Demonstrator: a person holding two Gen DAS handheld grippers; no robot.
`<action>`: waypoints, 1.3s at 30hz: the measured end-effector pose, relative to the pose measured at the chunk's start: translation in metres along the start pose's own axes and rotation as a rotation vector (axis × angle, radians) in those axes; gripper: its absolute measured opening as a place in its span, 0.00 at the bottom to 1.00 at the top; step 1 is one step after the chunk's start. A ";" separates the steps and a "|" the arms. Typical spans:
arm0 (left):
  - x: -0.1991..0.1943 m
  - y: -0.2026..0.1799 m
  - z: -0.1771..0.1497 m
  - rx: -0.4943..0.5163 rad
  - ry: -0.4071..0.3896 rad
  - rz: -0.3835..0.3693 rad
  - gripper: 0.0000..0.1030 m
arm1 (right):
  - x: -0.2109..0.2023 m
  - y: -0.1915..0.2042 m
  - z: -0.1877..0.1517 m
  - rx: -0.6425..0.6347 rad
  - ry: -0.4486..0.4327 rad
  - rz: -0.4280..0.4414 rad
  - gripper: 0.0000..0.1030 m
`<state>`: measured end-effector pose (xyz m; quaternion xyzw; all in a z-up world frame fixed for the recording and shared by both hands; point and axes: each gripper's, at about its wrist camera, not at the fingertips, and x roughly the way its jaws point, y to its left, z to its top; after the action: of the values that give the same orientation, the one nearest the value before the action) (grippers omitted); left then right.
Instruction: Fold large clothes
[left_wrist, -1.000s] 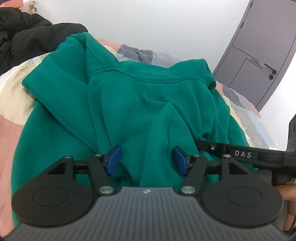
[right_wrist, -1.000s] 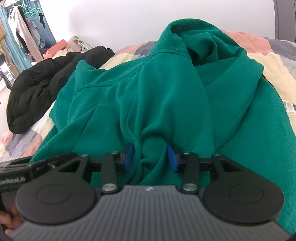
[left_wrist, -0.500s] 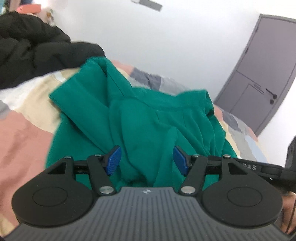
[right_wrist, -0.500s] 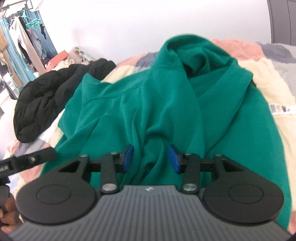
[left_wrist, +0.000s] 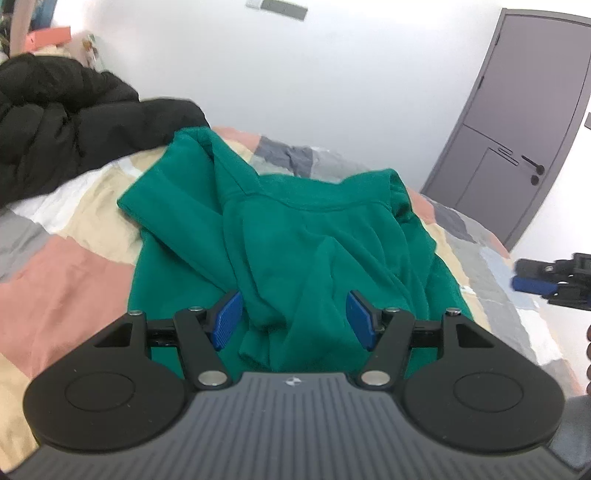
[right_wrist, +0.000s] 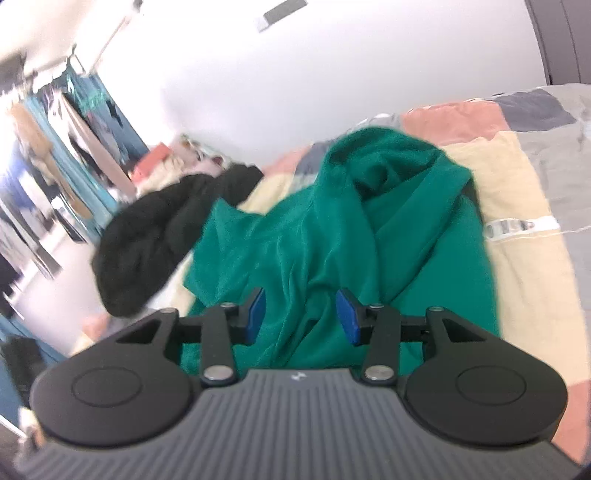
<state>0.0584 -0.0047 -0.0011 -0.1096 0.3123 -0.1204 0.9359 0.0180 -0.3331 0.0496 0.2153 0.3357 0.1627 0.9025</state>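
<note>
My left gripper and right gripper, both apart and empty, hover above the hoodie lying lengthwise ahead

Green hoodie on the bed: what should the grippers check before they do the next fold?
1. Green hoodie lies on the bed: ok.
2. Fabric sits between the left gripper pads: ok. Firm pinch: cannot tell.
3. Fabric sits between the right gripper pads: ok. Firm pinch: cannot tell.
4. Hoodie lies smooth: not ok, it is bunched and creased.
5. Black jacket is clear of the hoodie: cannot tell, it lies right beside it.
</note>
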 end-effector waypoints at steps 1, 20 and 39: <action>-0.002 0.002 0.001 -0.010 0.010 0.005 0.66 | -0.008 -0.005 0.003 -0.001 0.007 -0.005 0.45; 0.018 0.124 -0.008 -0.387 0.322 0.065 0.74 | 0.023 -0.149 -0.019 0.227 0.358 0.038 0.71; 0.037 0.100 -0.015 -0.460 0.337 -0.346 0.74 | 0.064 -0.162 -0.037 0.200 0.363 0.390 0.76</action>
<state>0.0935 0.0771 -0.0610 -0.3483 0.4586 -0.2205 0.7873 0.0635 -0.4334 -0.0910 0.3312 0.4586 0.3350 0.7535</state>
